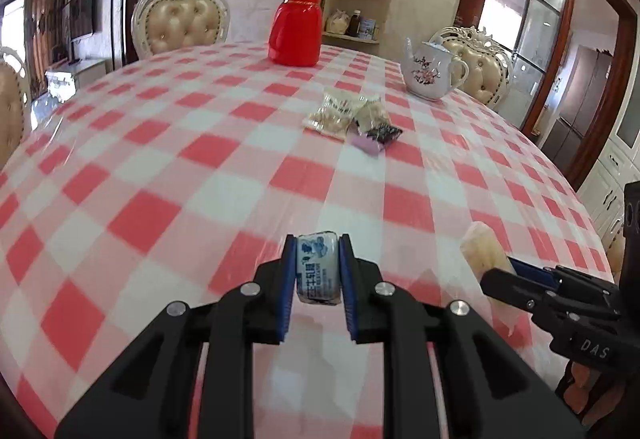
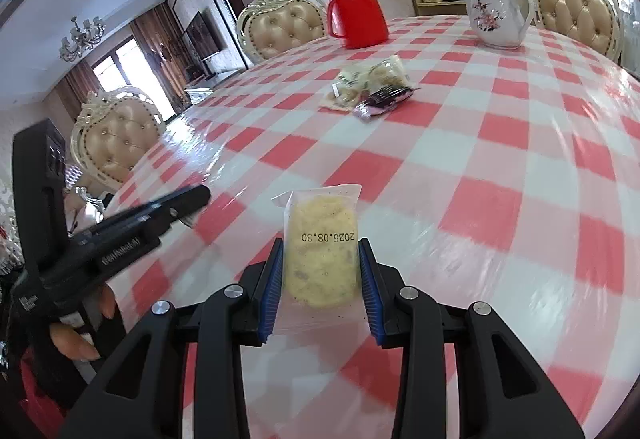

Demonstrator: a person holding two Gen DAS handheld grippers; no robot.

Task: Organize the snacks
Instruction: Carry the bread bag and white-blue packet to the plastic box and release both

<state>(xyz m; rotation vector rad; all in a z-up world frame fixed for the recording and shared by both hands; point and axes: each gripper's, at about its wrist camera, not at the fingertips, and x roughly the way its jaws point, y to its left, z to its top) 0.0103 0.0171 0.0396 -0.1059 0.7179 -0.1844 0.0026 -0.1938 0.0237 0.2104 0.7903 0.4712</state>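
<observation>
Snack pile (image 1: 352,115) wrappers blurred, print unreadable; pale packet (image 1: 486,251) partly hidden behind right gripper (image 1: 500,271); tablecloth (image 2: 500,199) motion-smeared.

Both views are bright with daylight. In the left wrist view it comes through the glass door (image 1: 524,19) at far right; in the right wrist view, through the curtained window (image 2: 120,67) at far left. The glossy checked tablecloth (image 1: 168,167) carries pale glare, strongest near the left chair (image 2: 116,143). Shadows are soft and faint. Near cloth squares smear with motion blur, while the red flask (image 1: 296,27) stays fairly sharp. Fisheye distortion bows the table and walls; corners darken.
</observation>
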